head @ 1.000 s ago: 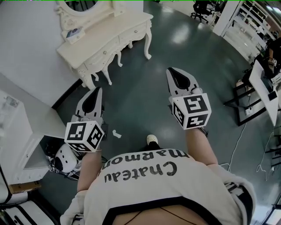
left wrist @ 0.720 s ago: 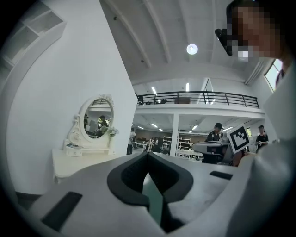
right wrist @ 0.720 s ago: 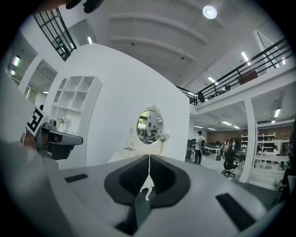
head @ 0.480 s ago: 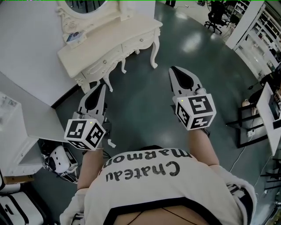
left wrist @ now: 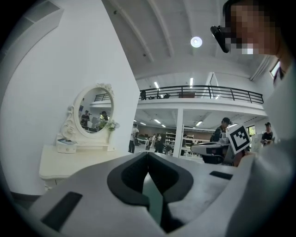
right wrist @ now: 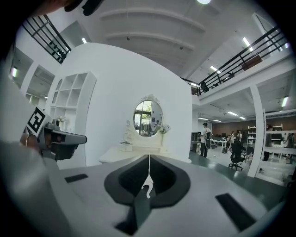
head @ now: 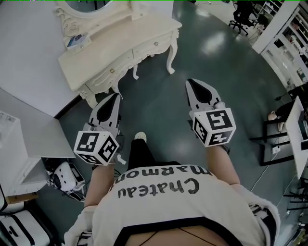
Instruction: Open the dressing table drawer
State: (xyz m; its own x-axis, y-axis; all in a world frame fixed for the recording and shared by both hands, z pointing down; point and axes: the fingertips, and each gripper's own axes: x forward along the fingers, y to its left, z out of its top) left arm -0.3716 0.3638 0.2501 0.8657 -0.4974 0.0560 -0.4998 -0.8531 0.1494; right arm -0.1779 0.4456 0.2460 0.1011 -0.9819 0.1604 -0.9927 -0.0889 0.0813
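Dressing table (head: 120,45): cream, carved legs, stands against the white wall (head: 29,62) at the upper left of the head view. Two drawers (head: 151,46) in its front, each with a small knob. Both sit flush and shut, so their contents are not visible.

On the worktop at the back, beside the oval mirror (head: 86,4): a small tray (head: 74,41) holding something dark and flat. What it is cannot be made out.

Left gripper (head: 117,96): over the dark green floor (head: 159,110), tip aimed at the table's left legs, near them but clear of the furniture. Its own view shows the jaw tips (left wrist: 148,155) meeting with nothing between them, and the dressing table off to the left.

Right gripper (head: 188,81): further right, well apart from the table, over open floor. Jaws pressed together, empty (right wrist: 149,157). The table and mirror stand straight ahead in its view.

Person's shoe (head: 140,137) on the floor between the two grippers.
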